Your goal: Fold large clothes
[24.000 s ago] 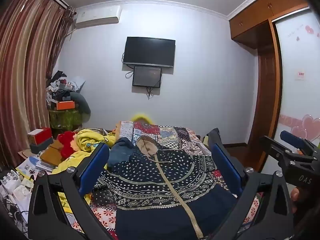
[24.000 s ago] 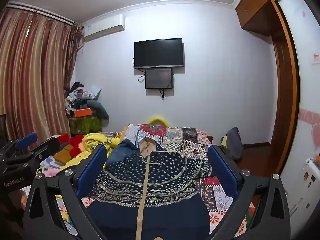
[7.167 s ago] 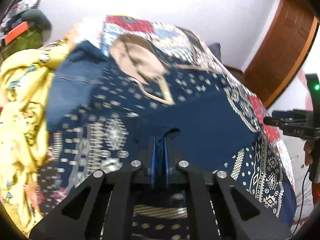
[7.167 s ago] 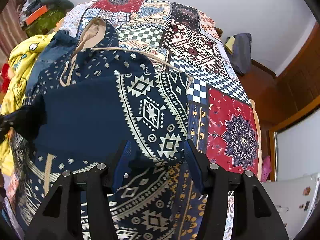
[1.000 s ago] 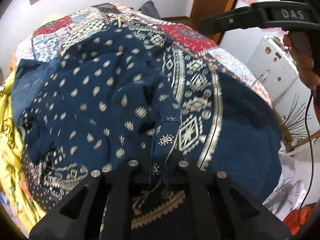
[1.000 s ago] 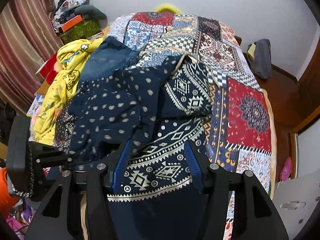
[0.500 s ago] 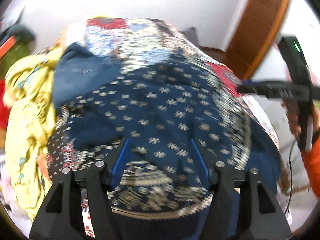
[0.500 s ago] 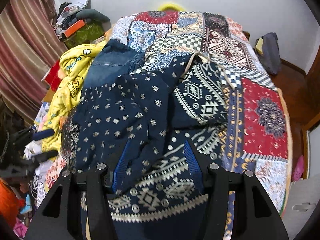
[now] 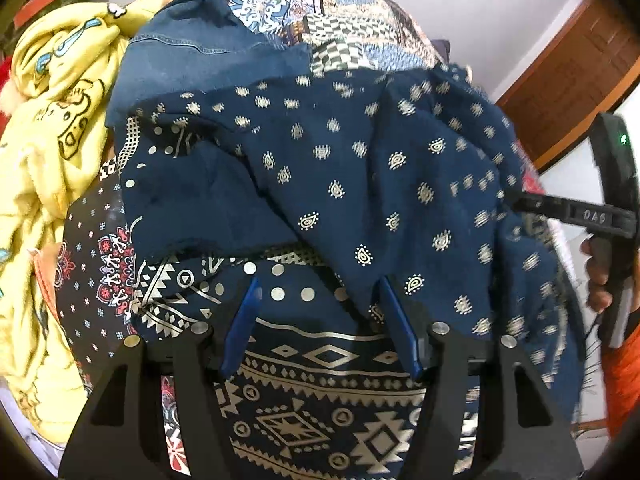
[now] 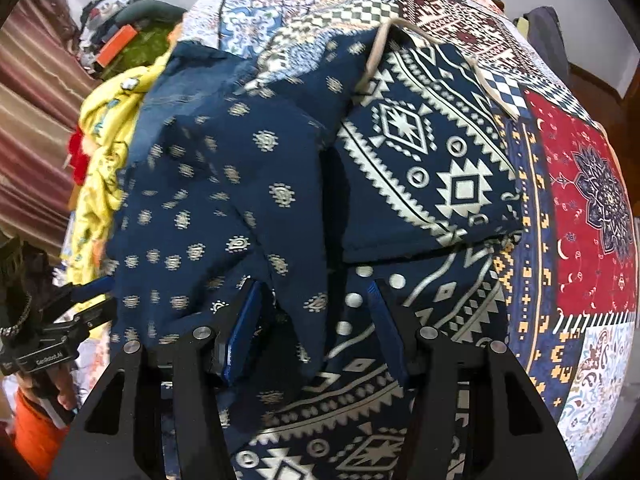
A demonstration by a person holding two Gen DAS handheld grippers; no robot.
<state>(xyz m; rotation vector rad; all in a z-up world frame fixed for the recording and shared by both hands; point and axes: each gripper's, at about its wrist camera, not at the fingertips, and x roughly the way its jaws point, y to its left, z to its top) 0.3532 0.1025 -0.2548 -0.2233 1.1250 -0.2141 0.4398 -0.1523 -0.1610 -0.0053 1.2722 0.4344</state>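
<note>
We have the big navy patterned garment [image 10: 400, 184] spread across the bed's patchwork quilt [image 10: 580, 184], and by our reading the fold is somewhere in the middle: its right side already lies turned in over the body as a neat flap showing the bold geometric border, while the dotted panel [image 9: 360, 168] from the left side is draped loosely across the middle, rumpled and not yet squared. What seems left is to flatten that panel, line up its edge, then fold the length up from the hem nearest us. Beside the garment on the left lie a pair of blue jeans [image 9: 192, 52] and a heap of yellow printed cloth [image 9: 52, 120], both touching or overlapping it. Around the bed we see a white wall, striped curtains [image 10: 36, 92] on the left and dark wooden doors [image 9: 576, 80] on the right. Our left gripper [image 9: 318, 312] hangs over the hem with its jaws apart and nothing between them; our right gripper [image 10: 316, 316] is likewise spread, with a hanging fold of dotted cloth lying between the fingers but not pinched.
</note>
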